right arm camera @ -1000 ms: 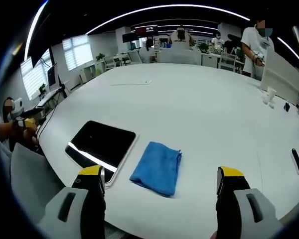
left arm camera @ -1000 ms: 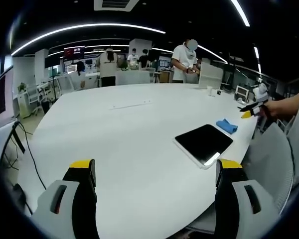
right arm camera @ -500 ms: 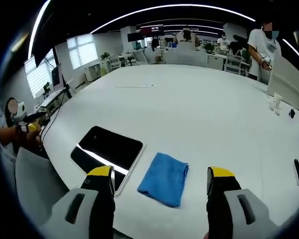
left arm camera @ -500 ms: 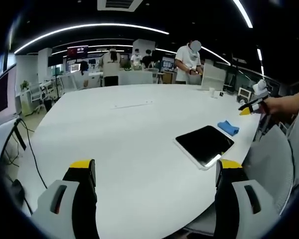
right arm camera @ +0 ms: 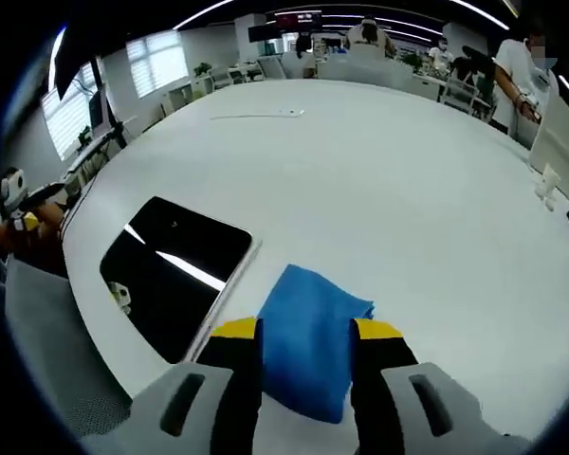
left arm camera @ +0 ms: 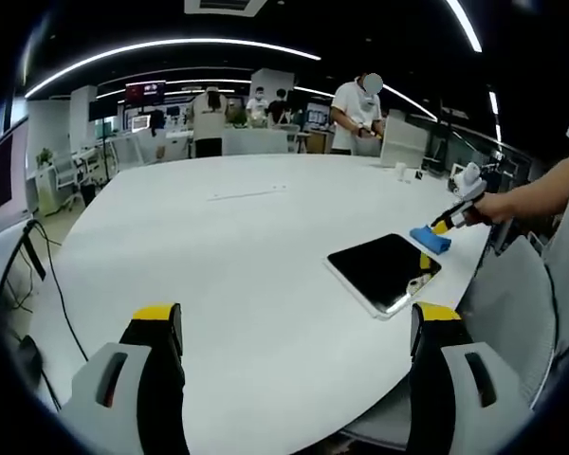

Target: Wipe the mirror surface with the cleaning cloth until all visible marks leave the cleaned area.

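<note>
The dark mirror (left arm camera: 384,270) lies flat near the white table's right edge, and the blue cloth (left arm camera: 429,239) sits just beyond it. My left gripper (left arm camera: 297,318) hangs open over bare table, well short of the mirror. A hand holds my right gripper (left arm camera: 446,220) down at the cloth. In the right gripper view the cloth (right arm camera: 313,303) lies between the jaws of my right gripper (right arm camera: 305,327), which stand narrowed on either side of it with a gap left. The mirror (right arm camera: 171,275) is to the cloth's left, with light streaks and a small mark on it.
A thin white strip (left arm camera: 248,193) lies farther out on the large table (left arm camera: 218,256). Grey chair backs (left arm camera: 507,303) stand at the table's near edge. People (left arm camera: 358,114) work at the far side. Cables (left arm camera: 38,275) hang off to the left.
My right gripper has dropped down onto the cloth and its jaws have narrowed around it. The left gripper has stayed open, its view shifting only slightly.
</note>
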The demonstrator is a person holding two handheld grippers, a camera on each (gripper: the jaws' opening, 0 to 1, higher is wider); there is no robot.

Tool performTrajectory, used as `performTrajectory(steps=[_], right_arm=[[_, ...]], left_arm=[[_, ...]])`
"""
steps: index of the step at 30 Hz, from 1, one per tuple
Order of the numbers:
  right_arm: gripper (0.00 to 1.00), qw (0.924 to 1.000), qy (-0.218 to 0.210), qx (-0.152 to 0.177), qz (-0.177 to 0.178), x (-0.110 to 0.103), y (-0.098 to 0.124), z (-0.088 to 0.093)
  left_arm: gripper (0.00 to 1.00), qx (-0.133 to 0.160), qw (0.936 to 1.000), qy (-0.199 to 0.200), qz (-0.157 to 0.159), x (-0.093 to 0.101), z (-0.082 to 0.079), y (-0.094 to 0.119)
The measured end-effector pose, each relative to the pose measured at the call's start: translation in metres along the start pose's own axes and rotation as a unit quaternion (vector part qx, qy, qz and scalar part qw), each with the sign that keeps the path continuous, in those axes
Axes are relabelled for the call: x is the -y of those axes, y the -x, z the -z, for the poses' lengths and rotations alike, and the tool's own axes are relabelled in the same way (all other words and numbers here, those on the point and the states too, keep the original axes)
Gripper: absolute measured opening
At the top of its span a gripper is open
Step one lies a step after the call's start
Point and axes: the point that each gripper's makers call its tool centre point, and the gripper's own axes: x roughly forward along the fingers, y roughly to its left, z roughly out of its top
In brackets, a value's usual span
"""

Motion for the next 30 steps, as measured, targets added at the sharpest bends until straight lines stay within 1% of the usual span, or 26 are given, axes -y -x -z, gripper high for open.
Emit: performTrajectory(steps=[2, 3, 6, 8, 9, 10, 12, 14, 16, 17, 18, 23, 24, 25, 27, 30], right_arm=[[0.29, 0.9998, -0.016, -0.007, -0.004, -0.002, -0.004, 0.004], [0.28, 0.9997, -0.02, -0.01, -0.001, -0.001, -0.007, 0.005], [0.23, 0.9997, -0.019, -0.009, 0.009, 0.0, -0.01, 0.008], [0.22, 0.9995, -0.027, -0.01, 0.013, -0.002, -0.013, 0.009], [0.21, 0.9995, -0.021, -0.012, 0.019, -0.003, -0.014, 0.011], [0.19, 0.999, 0.008, -0.014, 0.042, 0.003, -0.014, 0.01], [0.16, 0.9991, -0.009, -0.016, 0.038, -0.002, -0.015, 0.009], [0.13, 0.999, -0.01, -0.018, 0.038, -0.004, -0.015, 0.008], [0.07, 0.9991, -0.005, -0.022, 0.035, -0.006, -0.017, 0.008], [0.03, 0.9991, -0.007, -0.023, 0.035, -0.006, -0.017, 0.008], [0.02, 0.9989, -0.018, -0.025, 0.035, -0.006, -0.017, 0.008], [0.01, 0.9965, -0.07, -0.031, 0.034, -0.003, -0.018, 0.008], [0.01, 0.9961, -0.075, -0.032, 0.034, -0.003, -0.018, 0.008], [0.01, 0.9963, -0.073, -0.032, 0.034, -0.004, -0.017, 0.008], [0.01, 0.9984, -0.032, -0.033, 0.034, -0.006, -0.017, 0.008], [0.01, 0.9968, -0.061, -0.04, 0.032, -0.003, -0.017, 0.008]], left_arm=[[0.99, 0.0, 1.0, 0.008, 0.001, 0.0, 0.001, -0.001], [0.99, 0.006, 0.9998, 0.018, 0.002, 0.001, 0.0, -0.001], [0.99, 0.002, 0.9999, 0.017, 0.0, 0.0, 0.002, -0.003], [0.99, 0.0, 0.9999, 0.014, 0.001, 0.001, 0.001, -0.004], [0.99, 0.001, 0.9999, 0.014, 0.003, 0.002, 0.001, -0.005], [0.99, 0.001, 0.9999, 0.013, 0.004, 0.002, 0.0, -0.006], [0.99, 0.0, 0.9999, 0.009, 0.007, 0.002, -0.001, -0.008], [0.99, -0.001, 1.0, 0.003, 0.008, 0.002, -0.001, -0.009], [0.99, -0.002, 0.9999, 0.002, 0.01, 0.003, 0.0, -0.011], [0.99, -0.003, 0.9999, 0.001, 0.01, 0.003, 0.0, -0.011], [0.99, -0.005, 0.9999, 0.001, 0.012, 0.003, 0.002, -0.012], [0.99, -0.006, 0.9999, -0.003, 0.016, 0.004, 0.002, -0.013], [0.99, -0.007, 0.9998, -0.004, 0.016, 0.004, 0.003, -0.013], [0.99, -0.007, 0.9998, -0.003, 0.018, 0.003, 0.003, -0.013], [0.99, -0.005, 0.9996, 0.011, 0.025, 0.005, 0.003, -0.013], [0.99, 0.0, 0.9996, 0.011, 0.024, 0.004, 0.002, -0.014]])
